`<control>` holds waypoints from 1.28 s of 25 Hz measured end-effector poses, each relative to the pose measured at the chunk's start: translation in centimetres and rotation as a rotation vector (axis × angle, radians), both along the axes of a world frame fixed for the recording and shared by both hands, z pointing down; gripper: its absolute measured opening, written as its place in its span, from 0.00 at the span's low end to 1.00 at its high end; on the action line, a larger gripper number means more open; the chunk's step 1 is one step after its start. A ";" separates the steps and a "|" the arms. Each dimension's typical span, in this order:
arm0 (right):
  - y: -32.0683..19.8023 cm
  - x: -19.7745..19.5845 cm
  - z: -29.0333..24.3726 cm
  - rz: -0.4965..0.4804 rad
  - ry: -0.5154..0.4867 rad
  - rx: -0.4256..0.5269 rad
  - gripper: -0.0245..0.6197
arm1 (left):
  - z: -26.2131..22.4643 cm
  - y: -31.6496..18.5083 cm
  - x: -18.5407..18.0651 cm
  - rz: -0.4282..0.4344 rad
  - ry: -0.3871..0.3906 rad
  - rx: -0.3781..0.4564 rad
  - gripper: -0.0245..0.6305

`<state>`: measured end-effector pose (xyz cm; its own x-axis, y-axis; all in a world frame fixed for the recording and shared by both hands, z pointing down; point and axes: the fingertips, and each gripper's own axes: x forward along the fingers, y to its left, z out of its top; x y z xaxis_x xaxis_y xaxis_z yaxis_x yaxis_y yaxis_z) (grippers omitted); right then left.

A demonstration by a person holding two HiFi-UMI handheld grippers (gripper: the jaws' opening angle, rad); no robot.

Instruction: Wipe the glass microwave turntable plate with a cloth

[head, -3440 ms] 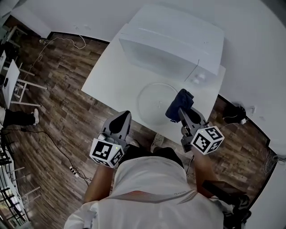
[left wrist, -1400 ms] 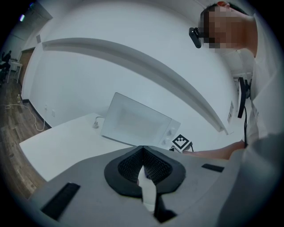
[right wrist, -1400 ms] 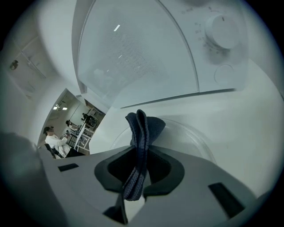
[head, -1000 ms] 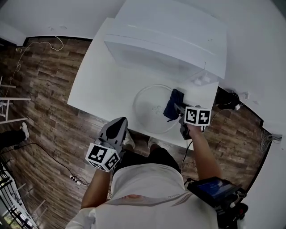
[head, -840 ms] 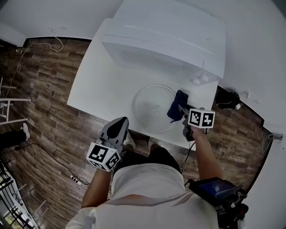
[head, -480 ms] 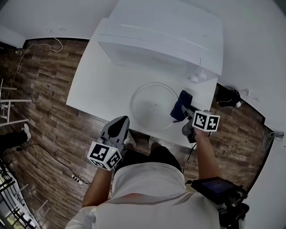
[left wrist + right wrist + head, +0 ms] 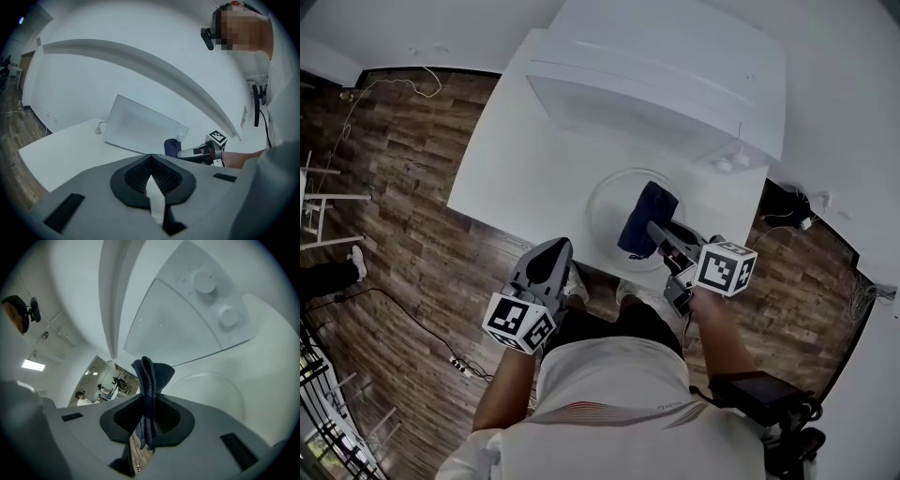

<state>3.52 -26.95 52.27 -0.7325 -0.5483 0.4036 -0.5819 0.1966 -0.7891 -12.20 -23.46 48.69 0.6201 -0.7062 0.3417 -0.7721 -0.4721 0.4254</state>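
The round glass turntable plate (image 7: 605,208) lies on the white table (image 7: 516,159) in front of the microwave (image 7: 666,75). A dark blue cloth (image 7: 644,214) rests over the plate's middle, and my right gripper (image 7: 656,232) is shut on its near end. In the right gripper view the folded cloth (image 7: 150,380) stands up out of the jaws, with the plate (image 7: 218,389) just beyond. My left gripper (image 7: 547,265) hangs off the table's near edge, shut with nothing in it (image 7: 151,158). From there the cloth (image 7: 171,146) and right gripper (image 7: 199,151) show to the right.
The white microwave (image 7: 187,319), door shut, has two knobs (image 7: 205,281) at its right side. The table's near edge runs close to the person's legs. Wood floor (image 7: 403,216) with a cable lies to the left; chair legs (image 7: 319,216) stand at the far left.
My right gripper has carried the cloth from the plate's right edge leftward onto the plate's middle. The left gripper has stayed low at the near table edge.
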 end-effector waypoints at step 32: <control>5.2 -0.6 11.2 0.006 0.210 -0.291 0.13 | 2.2 0.6 -0.4 0.067 0.000 -0.058 0.05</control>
<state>2.94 -21.73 63.43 -0.6137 -0.3923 0.6852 -0.7381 -0.0232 -0.6743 -12.63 -22.81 50.92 0.6652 -0.6423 0.3807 -0.7397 -0.4973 0.4534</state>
